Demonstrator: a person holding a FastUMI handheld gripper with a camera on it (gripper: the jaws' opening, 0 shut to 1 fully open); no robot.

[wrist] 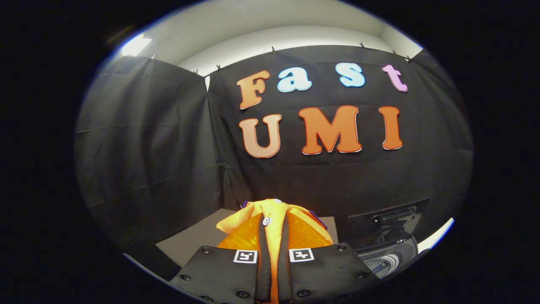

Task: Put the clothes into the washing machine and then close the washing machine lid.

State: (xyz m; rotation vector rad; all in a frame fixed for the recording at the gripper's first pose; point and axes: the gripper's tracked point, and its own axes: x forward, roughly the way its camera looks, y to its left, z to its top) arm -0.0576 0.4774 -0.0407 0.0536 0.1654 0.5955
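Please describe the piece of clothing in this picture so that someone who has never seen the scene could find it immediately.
Start at the black cloth wall, then look down to the gripper. The garment is pinched between its two fingers, which are shut on it. It is the only bright yellow-orange thing here, with a white button, unlike the dark washing machine to the right.

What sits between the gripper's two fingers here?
An orange garment with a white button, pinched between both fingers of the gripper, in the gripper view.
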